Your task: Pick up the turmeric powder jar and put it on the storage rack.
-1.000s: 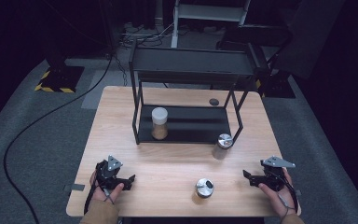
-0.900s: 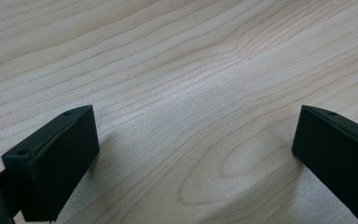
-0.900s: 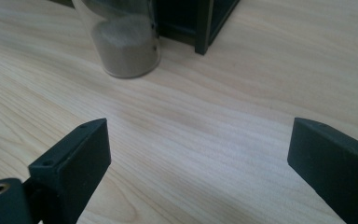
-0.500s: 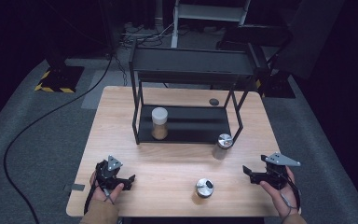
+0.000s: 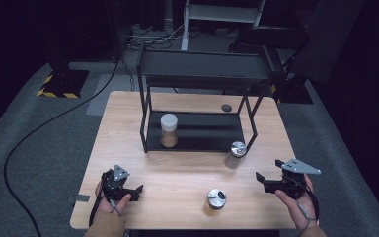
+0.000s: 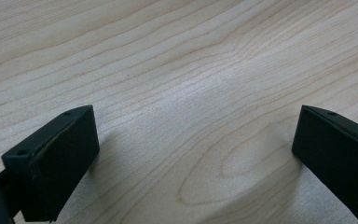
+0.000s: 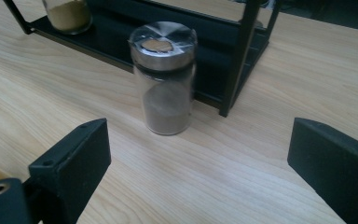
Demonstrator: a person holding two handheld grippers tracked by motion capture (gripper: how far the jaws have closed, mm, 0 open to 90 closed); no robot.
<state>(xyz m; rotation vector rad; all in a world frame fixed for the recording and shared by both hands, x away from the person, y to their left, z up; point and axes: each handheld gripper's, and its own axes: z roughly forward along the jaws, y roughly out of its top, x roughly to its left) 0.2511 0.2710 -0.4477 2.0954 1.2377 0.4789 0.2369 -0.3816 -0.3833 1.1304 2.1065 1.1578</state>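
Spice jar (image 7: 165, 77) with a brushed metal lid stands upright on the wooden table (image 5: 177, 173), just in front of the right front leg of the black two-tier rack (image 5: 202, 74) and apart from it; in the high view the same jar (image 5: 235, 154) sits between the rack and the right gripper (image 5: 269, 180); its clear wall shows brown powder filling roughly the lower half. Right gripper (image 7: 196, 172) points at the jar with jaws spread wide and nothing between them; left gripper (image 5: 134, 190) rests low over bare table at the near left, its jaws likewise spread and empty, as the left gripper view (image 6: 191, 154) shows. A second jar with a metal lid (image 5: 216, 198) stands near the front edge between the two grippers; a third, white-lidded jar (image 5: 169, 130) stands on the rack's lower shelf at its left end; a small dark disc (image 5: 226, 107) lies on the table behind the rack. Handling, as a judgement: the jar is probably glass, hence stiff, smooth, somewhat slippery and breakable if knocked over; half full, it should be light to moderate in weight; the best hold is across the straight wall at mid-height, below the lid, with the jaws level.
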